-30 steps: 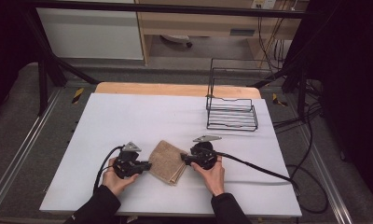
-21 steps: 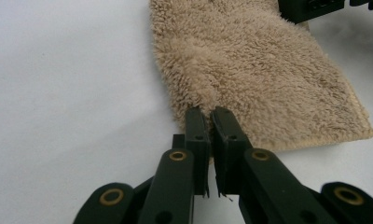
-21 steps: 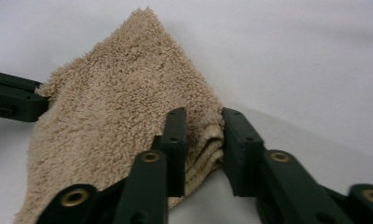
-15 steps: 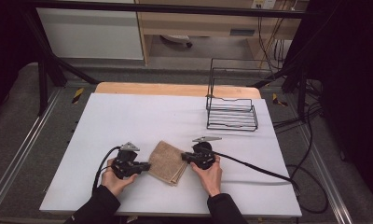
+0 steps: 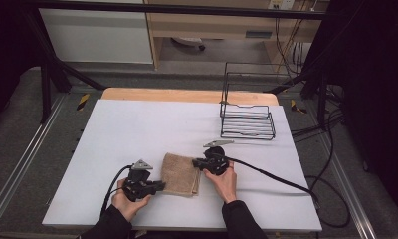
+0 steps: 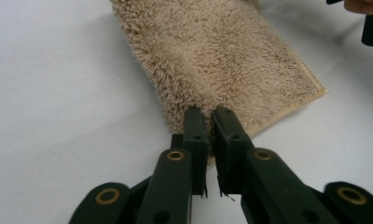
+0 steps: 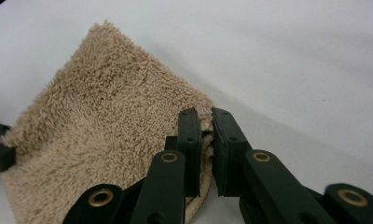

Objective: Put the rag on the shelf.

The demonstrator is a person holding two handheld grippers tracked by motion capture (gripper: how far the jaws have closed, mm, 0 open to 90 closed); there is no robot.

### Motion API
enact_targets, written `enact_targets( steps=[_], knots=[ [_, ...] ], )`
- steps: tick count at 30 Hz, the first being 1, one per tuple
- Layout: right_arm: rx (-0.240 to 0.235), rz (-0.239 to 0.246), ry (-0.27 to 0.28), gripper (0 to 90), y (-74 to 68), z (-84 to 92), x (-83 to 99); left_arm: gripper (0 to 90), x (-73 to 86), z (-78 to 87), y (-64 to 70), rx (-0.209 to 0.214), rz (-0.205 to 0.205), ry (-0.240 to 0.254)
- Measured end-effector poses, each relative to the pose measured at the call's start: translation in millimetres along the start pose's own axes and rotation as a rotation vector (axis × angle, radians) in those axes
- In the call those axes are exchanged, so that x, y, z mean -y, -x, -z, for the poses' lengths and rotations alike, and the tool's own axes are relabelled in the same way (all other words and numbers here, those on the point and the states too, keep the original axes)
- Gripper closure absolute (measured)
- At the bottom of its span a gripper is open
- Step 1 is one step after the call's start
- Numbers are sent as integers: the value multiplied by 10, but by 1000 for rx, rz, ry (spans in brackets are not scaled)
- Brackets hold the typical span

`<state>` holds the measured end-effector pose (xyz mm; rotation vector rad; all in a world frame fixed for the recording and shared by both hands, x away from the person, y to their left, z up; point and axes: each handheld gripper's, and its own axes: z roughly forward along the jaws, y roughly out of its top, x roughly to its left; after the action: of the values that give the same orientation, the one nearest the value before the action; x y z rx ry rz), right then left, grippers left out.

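— With the towel (image 5: 181,174) lying folded on the table (image 5: 137,129) near me, what have I got?
— My left gripper (image 6: 209,116) is clamped on its near edge, my right gripper (image 7: 204,119) pinching a corner.

We see a fluffy, rough tan terry cloth towel (image 5: 181,174), a smooth matt white table (image 5: 137,129), and a black wire metal rack (image 5: 248,119).

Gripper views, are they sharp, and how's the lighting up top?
Left gripper view: towel pile crisp mid-frame, softer at the far edge. Right gripper view: jaws' base blurred, towel sharp. High view: table evenly lit, surroundings dark, no glare.
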<state>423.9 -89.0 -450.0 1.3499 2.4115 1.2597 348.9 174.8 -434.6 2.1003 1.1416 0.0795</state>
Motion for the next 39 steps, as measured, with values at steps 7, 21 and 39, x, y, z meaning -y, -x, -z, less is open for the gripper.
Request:
enact_targets(
  steps=[7, 21, 39],
  knots=[
    [23, 37, 17, 775, -6, -27, 34, 521, -141, 125, -91, -49, -75, 53],
    [46, 59, 26, 738, -23, -43, 72, 305, -575, -194, -455, -101, -101, 55],
    [56, 49, 29, 712, -32, -43, 82, 777, -641, -481, -550, -30, -55, 20]
  ],
)
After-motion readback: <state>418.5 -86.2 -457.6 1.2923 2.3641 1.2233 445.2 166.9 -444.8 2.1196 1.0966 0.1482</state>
